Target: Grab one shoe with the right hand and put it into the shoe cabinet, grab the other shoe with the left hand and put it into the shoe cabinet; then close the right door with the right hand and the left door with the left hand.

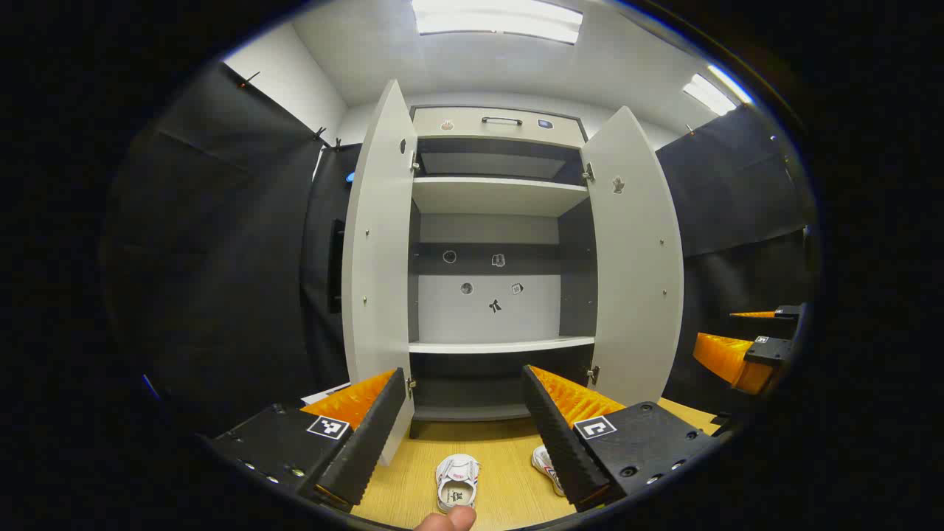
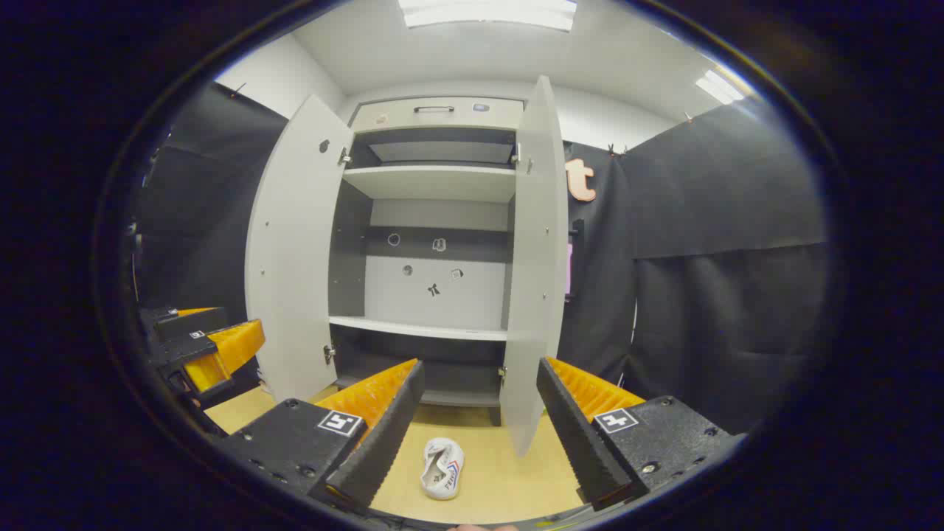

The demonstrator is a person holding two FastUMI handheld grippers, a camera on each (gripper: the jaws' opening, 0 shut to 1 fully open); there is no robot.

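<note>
The left gripper [image 1: 464,424] holds its jaws wide apart with nothing between them. The right gripper [image 2: 479,417] is likewise spread wide and empty. Both hover above the wooden surface [image 1: 509,442] and face the cabinet.

In the left gripper view, one shoe [image 1: 457,481] lies on the surface at bottom centre, seen in the gap between the jaws, opening upward. A second shoe [image 1: 547,467] lies just right of it, partly hidden behind the right-hand jaw. In the right gripper view, a shoe [image 2: 442,457] lies at bottom centre between the jaws, tipped on its side. Which of the two it is cannot be determined.

The shoes appear small, light and soft-sided, with a fabric upper likely to deform under pressure; the sole should be the stiffer part. Recommended grasp: across the width at mid-length, or over the heel collar, so that both jaws bear on the sidewalls. Low mass suggests little slip risk once clamped.

The shoe cabinet [image 1: 501,195] stands at frame centre with the left door [image 1: 377,251] and the right door [image 1: 634,258] swung open. The lower shelf [image 1: 501,344] is bare and reachable.
</note>
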